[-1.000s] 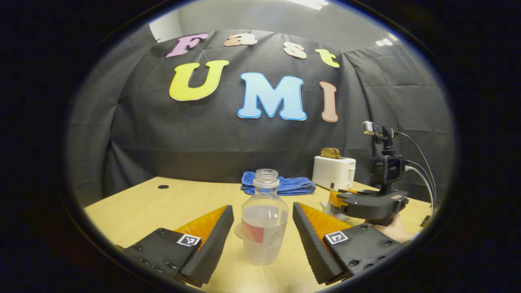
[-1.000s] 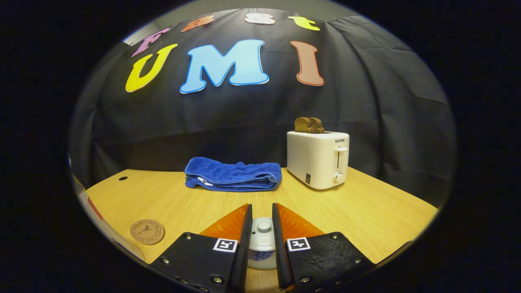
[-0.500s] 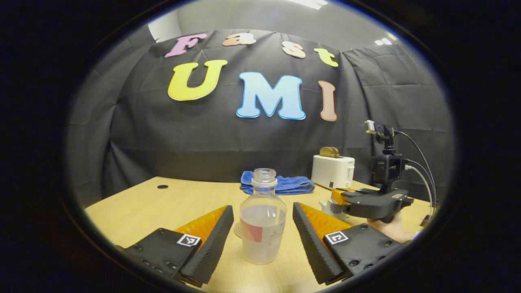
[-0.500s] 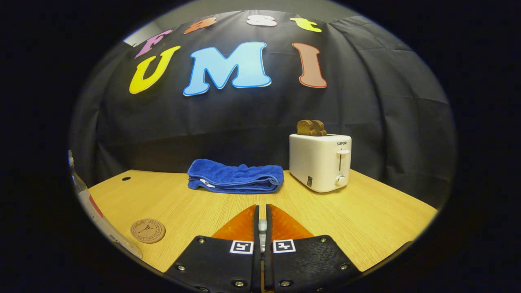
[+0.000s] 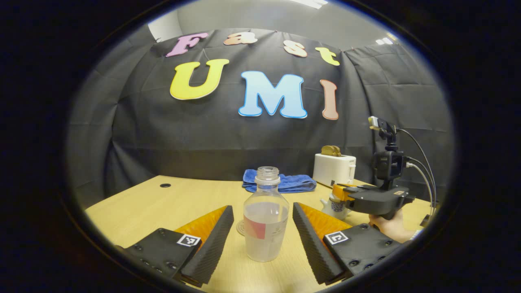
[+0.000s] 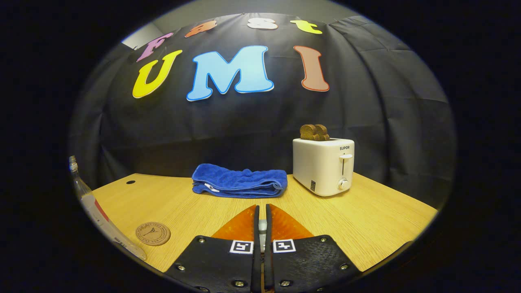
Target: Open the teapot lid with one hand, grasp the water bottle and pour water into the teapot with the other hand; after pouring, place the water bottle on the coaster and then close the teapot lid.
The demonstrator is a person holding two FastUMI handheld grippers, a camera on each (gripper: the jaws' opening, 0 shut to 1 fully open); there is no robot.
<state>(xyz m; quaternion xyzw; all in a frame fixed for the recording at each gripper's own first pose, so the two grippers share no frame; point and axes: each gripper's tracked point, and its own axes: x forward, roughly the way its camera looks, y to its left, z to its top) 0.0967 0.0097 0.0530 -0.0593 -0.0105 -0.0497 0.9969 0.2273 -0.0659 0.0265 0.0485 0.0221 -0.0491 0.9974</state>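
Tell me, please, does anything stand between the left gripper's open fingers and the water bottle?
Nothing visible does. The water bottle stands upright between the open fingers of the left gripper, with bare table in the gap on each side.

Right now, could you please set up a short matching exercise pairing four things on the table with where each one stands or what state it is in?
Things:
1. water bottle
2. folded blue towel
3. toaster
4. coaster

Places or states:
A. holds bread slices in its slots
B. flat on the table near the left edge of the right gripper view
C. upright, uncapped, between the open left claw's fingers
D. by the cloth wall, left of the toaster

Pairs: 1-C, 2-D, 3-A, 4-B
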